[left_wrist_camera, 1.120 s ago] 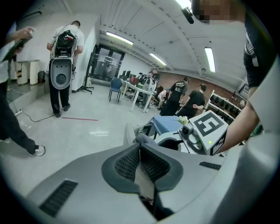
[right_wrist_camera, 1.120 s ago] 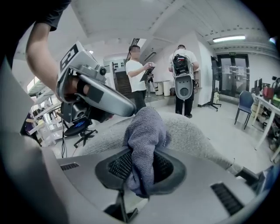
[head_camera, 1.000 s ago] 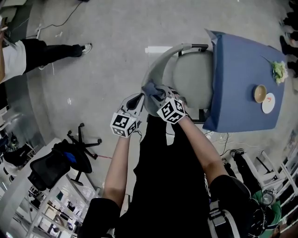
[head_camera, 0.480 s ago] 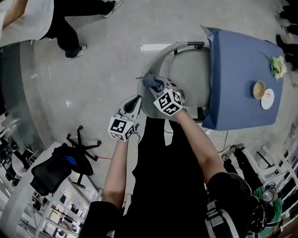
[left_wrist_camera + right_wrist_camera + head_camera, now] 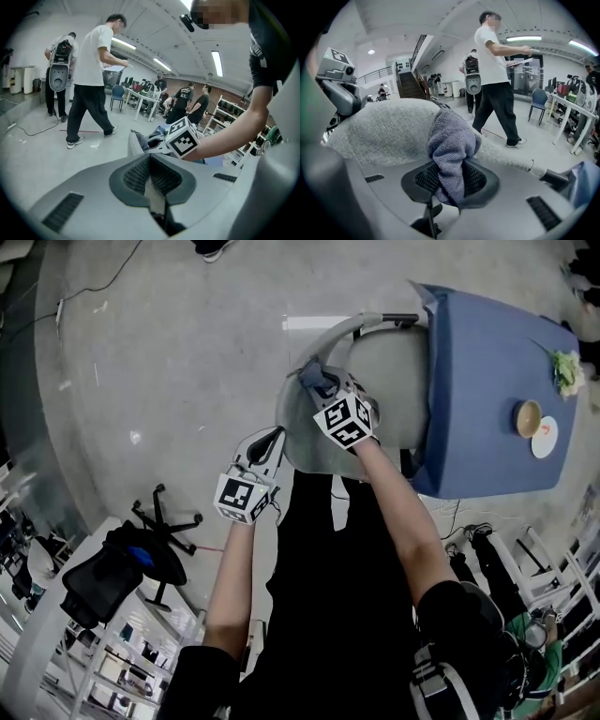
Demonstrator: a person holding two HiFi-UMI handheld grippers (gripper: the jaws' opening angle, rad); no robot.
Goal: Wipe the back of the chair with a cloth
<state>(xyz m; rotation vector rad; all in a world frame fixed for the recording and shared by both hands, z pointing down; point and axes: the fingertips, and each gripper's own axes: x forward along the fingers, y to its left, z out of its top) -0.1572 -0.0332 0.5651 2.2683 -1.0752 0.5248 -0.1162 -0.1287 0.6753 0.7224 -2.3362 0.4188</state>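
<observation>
My right gripper (image 5: 325, 390) (image 5: 450, 180) is closed tight on the cloth (image 5: 315, 379) (image 5: 452, 140). The cloth is blue-grey and fluffy, bunched up between the jaws. It is pressed on the top edge of the chair back (image 5: 302, 439) (image 5: 384, 126), which is grey and rough.

My left gripper (image 5: 266, 443) (image 5: 150, 174) is just beside the chair back, on its left and lower down in the head view. Its jaws are close together and I see nothing between them. From that gripper's view I can see my other gripper with the cloth on the chair.

The chair's seat is pushed under a table with a blue cover (image 5: 478, 381). On the table are a cup (image 5: 525, 418), a plate (image 5: 545, 441) and some flowers (image 5: 565, 376), well apart from the chair back.

A person in a white shirt (image 5: 494, 70) (image 5: 93, 70) is on the floor past the chair.
</observation>
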